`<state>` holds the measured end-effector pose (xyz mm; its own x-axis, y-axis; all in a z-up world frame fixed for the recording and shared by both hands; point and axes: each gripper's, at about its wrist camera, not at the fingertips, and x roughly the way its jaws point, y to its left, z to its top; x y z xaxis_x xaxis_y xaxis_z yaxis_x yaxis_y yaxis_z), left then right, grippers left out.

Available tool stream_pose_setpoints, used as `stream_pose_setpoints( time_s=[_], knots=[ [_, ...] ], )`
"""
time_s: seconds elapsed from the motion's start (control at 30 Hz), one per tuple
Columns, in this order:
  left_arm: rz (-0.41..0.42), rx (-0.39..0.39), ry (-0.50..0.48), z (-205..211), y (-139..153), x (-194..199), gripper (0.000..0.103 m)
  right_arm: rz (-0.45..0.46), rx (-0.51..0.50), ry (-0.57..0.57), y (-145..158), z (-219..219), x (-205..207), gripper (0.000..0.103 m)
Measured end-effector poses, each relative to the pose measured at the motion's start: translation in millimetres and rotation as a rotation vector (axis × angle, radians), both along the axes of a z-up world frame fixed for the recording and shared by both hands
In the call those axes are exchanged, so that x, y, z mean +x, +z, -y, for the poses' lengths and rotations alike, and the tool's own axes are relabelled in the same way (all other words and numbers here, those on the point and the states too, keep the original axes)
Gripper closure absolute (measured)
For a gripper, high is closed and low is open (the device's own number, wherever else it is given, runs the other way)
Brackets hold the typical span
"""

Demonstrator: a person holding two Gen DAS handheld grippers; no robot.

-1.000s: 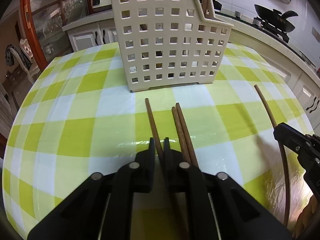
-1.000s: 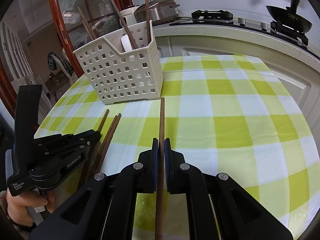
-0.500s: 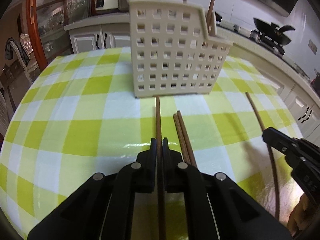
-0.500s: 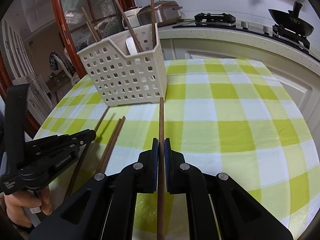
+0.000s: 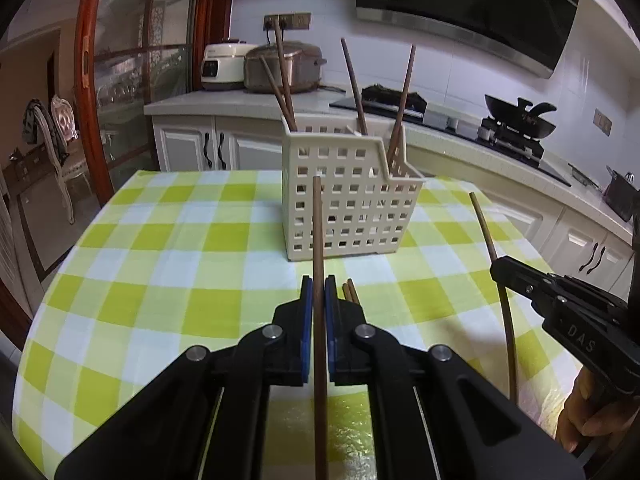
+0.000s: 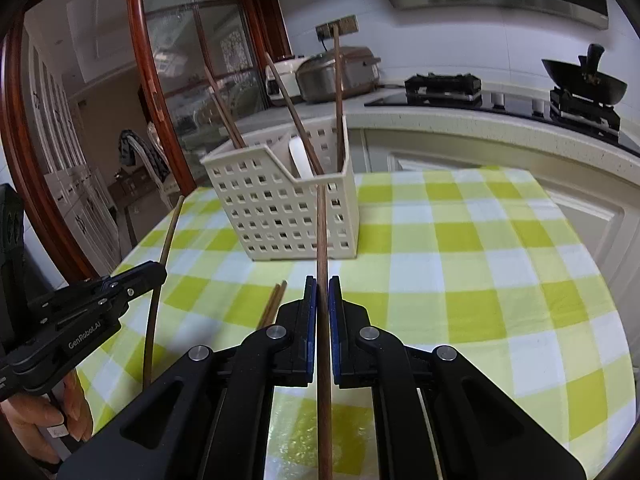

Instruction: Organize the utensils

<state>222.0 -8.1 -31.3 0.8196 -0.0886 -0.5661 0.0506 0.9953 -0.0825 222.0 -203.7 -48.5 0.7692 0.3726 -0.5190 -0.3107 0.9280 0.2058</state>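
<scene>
Between your left tongs (image 5: 319,284), clamped tight, a thin round brown wooden chopstick (image 5: 317,232) runs straight ahead, tip aimed at the cream perforated plastic basket (image 5: 348,204). Your right tongs (image 6: 322,286) pinch a second chopstick (image 6: 321,236) the same way, its tip over the basket's lower front wall. Several chopsticks stand slanted inside the basket. Two loose chopsticks (image 5: 351,291) lie on the glossy green-checked surface (image 5: 168,264), just right of the left tongs.
</scene>
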Motion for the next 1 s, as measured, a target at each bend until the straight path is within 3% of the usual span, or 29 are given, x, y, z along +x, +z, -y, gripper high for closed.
stream_pose_setpoints(
  time_s=[0.73, 1.0],
  knots=[
    [0.235, 0.025, 0.029, -3, 35, -57, 0.097, 0.201, -0.043, -0.009, 38, -12, -42, 0.097],
    [0.275, 0.036, 0.024, -1, 46, -71, 0.097, 0.257, -0.051, -0.006, 53, -14, -58, 0.097]
  ],
)
